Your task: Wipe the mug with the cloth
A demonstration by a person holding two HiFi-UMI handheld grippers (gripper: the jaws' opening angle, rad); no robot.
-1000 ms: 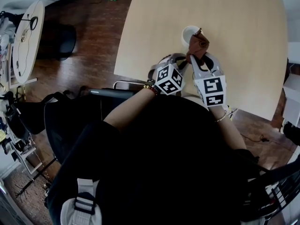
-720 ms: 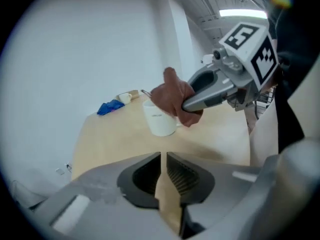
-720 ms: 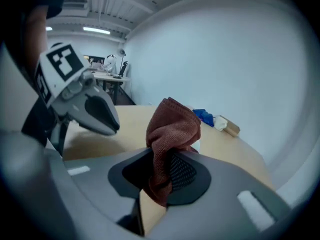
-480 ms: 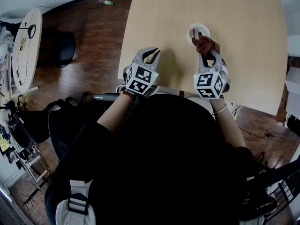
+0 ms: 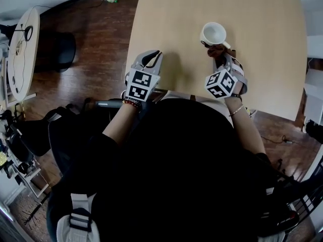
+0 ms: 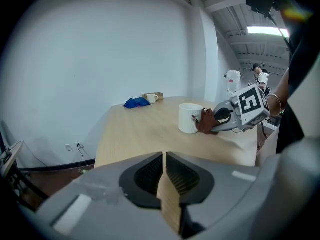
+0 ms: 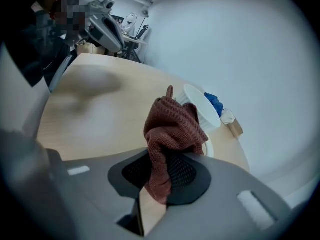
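Head view: the white mug (image 5: 214, 33) stands upright on the wooden table (image 5: 267, 59), mouth up. The right gripper (image 5: 220, 58) holds the brown cloth (image 5: 217, 50) just beside the mug's near side. The left gripper (image 5: 151, 59) rests well apart, near the table's edge. The person's dark body covers the lower part of the picture, and the jaws of both tongs are small here.

Left gripper view: its jaws have just been closing and stand almost together, with only a thin slit and nothing between them. Across the table the cloth seems to touch the mug at its handle side. Some blue thing (image 6: 136, 102) lies far behind – too small to name.

Right gripper view: the jaws are clamped on the cloth, which bunches up and hides most of the mug; only the rim and part of the handle show.

I judge the wiping of the outer wall is in hand. The next move calls for rubbing around the wall – gently, because nothing steadies the mug.
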